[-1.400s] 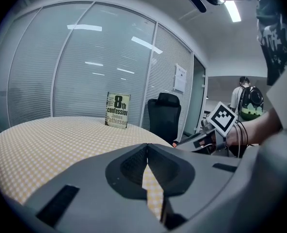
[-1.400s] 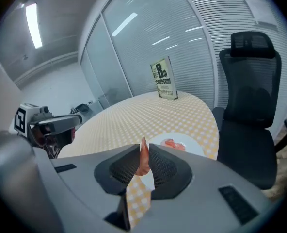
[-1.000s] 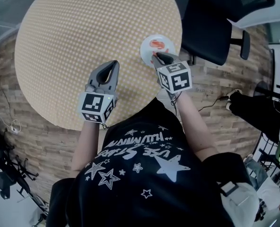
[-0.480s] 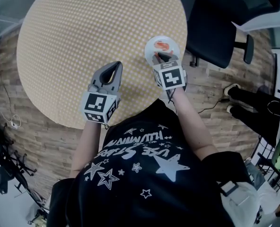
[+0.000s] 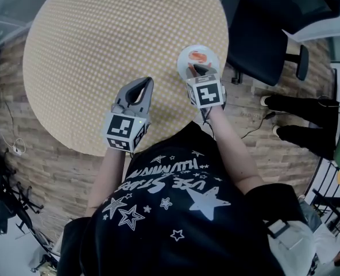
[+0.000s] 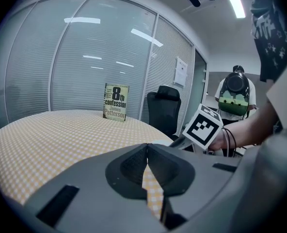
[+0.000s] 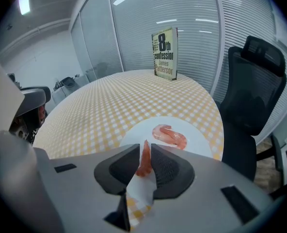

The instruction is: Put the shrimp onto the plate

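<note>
From my remote desk, the head view: the person wears a black short-sleeved T-shirt [image 5: 176, 211] printed with white stars, some solid and some outlined, and 1 line of white lettering. The left gripper [image 5: 147, 81] and right gripper [image 5: 194, 68] are both moulded in pale grey plastic, with darker ribbed pads inside the jaws. Each ends in a white cube with black square markers on its faces: the left cube [image 5: 124, 132] and the right cube [image 5: 207, 94]. A thin dark cable [image 5: 208, 124] hangs below the right cube. Thin dark bands [image 6: 228, 140] circle the right wrist.
</note>
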